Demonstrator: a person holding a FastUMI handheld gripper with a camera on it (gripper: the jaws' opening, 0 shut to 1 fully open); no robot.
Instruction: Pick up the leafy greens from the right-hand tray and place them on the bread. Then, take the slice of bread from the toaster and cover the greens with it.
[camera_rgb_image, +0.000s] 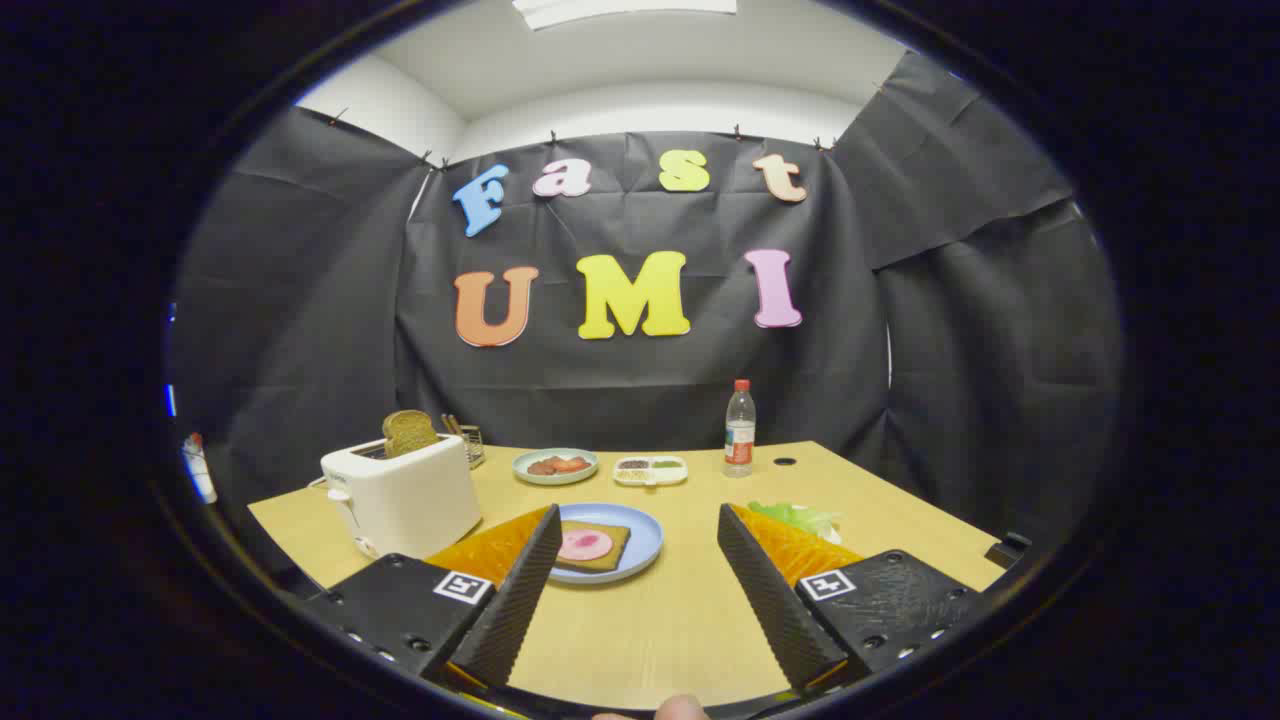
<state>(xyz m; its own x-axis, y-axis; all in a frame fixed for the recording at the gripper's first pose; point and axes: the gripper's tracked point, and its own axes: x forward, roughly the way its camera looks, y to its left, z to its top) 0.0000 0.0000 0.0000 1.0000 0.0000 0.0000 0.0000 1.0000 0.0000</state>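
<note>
Wooden table (690, 620): leafy greens (797, 517) beyond the wide-spread gripper (640, 590), rightward.

Leafy greens (797, 517) on right tray, toaster's brown bread slice (409, 432) upright, ham-topped bread (592, 546) plated

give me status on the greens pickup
Gripper open, holding nothing. Leafy greens beyond right finger, untouched. Bread on blue plate ahead, path clear.

leafy greens (798, 517): partly behind right finger | blue plate (640, 545): edge behind left finger
</note>
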